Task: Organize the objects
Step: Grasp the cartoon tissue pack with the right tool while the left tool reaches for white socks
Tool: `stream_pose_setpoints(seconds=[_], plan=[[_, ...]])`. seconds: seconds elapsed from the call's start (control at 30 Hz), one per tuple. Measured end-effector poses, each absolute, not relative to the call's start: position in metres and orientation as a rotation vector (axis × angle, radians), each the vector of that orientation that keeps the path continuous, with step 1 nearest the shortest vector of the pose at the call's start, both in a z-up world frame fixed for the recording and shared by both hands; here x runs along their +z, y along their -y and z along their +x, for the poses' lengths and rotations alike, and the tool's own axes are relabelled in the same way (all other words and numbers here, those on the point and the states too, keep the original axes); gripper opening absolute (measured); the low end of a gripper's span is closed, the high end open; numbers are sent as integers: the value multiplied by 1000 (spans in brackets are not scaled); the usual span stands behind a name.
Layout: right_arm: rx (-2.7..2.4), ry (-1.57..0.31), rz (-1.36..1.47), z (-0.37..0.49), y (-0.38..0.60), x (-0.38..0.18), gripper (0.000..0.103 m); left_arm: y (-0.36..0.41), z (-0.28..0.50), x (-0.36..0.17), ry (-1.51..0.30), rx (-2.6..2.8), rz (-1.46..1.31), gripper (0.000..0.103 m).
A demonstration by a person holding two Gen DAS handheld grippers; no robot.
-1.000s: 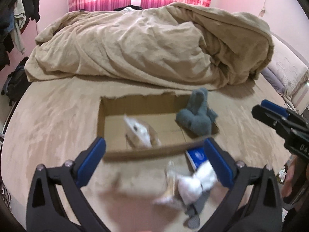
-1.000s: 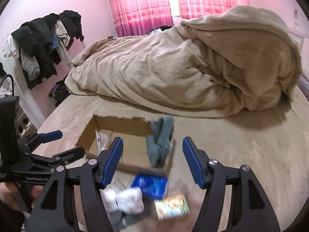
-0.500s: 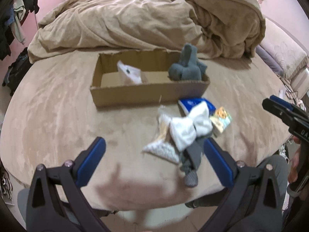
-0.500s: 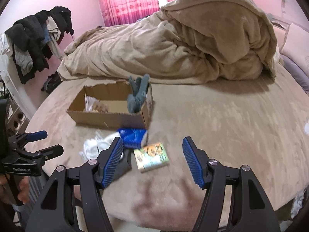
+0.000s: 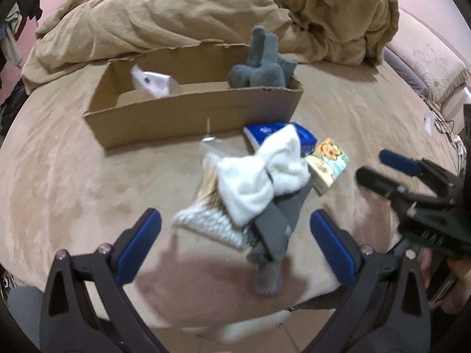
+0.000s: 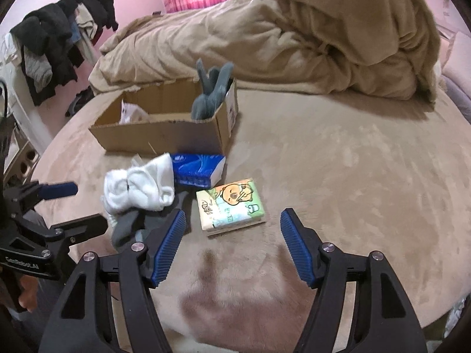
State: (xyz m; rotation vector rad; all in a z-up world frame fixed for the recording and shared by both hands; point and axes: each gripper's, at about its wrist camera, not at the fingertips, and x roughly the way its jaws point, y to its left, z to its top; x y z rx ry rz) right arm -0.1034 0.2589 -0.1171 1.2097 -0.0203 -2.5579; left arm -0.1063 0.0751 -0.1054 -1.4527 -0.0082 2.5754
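Beige bed (image 6: 338, 176), rumpled blanket (image 6: 294, 38).

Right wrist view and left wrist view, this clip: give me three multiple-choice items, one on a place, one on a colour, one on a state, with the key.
1. Where is the grey sock bundle?
A. In the cardboard box, at its right end
B. On the bed beside the cartoon tissue pack
C. Held in the right gripper

2. What colour is the tissue pack lying against the front of the box?
A. Red
B. Blue
C. Green

3. How do the two grippers stand?
A. Both open, holding nothing
B. Left shut on the white socks
C. Right shut on the cartoon tissue pack

Key: 1 A, the bundle sticks up from inside the box's right end. 2 B, its wrapper is blue with white sides. 3 A, the left gripper and the right gripper each show a wide gap, with the white socks and the cartoon tissue pack lying free on the bed.
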Motion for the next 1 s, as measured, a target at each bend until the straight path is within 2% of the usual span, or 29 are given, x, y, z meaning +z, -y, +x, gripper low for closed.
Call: stream_pose_setpoints(seconds=[0.33,0.6,0.7,0.8,1.0], plan=[[-2457,-18,1218,-126,-247,-146,70,-92,-146,-123,-1,2556,-1458,102],[-2473,-117,1218,-138,-242,-155,70,-94,-154,-136,-9,2548,-1496,102],[-2472,-95,1219,-142,-246,-156,71,-98,-153,-136,-27,2540,-1477,101],[-2472,-99,1219,-144,-247,-156,71,-100,-153,-135,-22,2536,-1461,92],[-2447,-81,1210,-153,-250,-159,73,-105,-153,-133,-52,2538,-1461,80]])
